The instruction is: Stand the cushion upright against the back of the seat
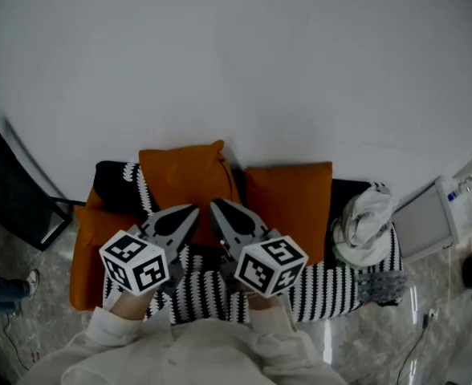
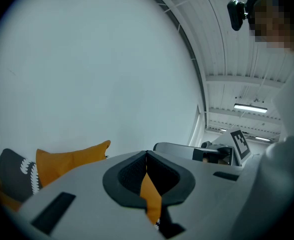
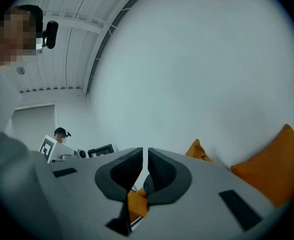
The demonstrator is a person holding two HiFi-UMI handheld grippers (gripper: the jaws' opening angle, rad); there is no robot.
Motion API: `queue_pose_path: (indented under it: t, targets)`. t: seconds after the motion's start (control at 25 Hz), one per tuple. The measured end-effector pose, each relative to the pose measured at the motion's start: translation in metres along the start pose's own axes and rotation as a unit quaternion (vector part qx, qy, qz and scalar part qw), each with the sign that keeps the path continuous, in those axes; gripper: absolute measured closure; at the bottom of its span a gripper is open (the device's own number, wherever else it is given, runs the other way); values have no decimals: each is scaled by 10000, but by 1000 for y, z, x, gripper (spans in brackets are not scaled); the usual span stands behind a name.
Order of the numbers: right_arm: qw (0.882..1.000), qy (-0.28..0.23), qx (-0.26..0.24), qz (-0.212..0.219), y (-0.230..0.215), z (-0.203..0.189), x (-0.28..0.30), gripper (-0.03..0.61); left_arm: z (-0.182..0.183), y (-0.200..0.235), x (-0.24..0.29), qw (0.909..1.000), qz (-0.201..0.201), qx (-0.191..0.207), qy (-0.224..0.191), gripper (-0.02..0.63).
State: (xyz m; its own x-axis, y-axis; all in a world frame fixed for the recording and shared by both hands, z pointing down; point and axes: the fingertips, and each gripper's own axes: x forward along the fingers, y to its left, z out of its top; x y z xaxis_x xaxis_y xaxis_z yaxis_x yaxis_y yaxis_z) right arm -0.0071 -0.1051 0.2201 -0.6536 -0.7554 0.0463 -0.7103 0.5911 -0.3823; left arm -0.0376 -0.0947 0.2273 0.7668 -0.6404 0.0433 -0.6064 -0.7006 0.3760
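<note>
Left gripper view: the left gripper (image 2: pixel 147 156) has its jaws closed tip to tip. A wedge of orange shows in the gap below the tips, and whether any cloth is caught there cannot be told. Beyond it, an orange corner rises at the lower left against the pale wall (image 2: pixel 97 69).

Right gripper view: the right gripper (image 3: pixel 145 151) has its jaws drawn almost together. A thin slit of wall shows between them, with nothing in it.

Head view: both grippers are held side by side above the sofa (image 1: pixel 332 287), which wears a black-and-white striped cover. Their tips angle toward each other, near but apart, at the lower edge of the cushion (image 1: pixel 184 179). The cushion stands upright, leaning on the sofa's back where it meets the wall.

A second cushion (image 1: pixel 288 199) stands just beside it on the right, also upright against the back. A third cushion (image 1: pixel 91 251) lies over the sofa's left end. A white bundle (image 1: pixel 364 223) sits at the right end of the seat.

A black chair (image 1: pixel 11 191) stands on the floor, left of the sofa. The person's pale sleeves (image 1: pixel 188 351) fill the bottom edge.
</note>
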Motion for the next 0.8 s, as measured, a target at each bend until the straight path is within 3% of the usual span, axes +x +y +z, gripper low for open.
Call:
queue_pose_path:
  t: [0.28,0.8]
  targets:
    - [9999,-82,106,-1,-1,-9,-8,552,-7,-4,3,10000,24,-24,-29,606]
    - [9987,-98,-388,-329,-3,-13,-15,561,-10,-2,7,9996,90,-257,-53,606]
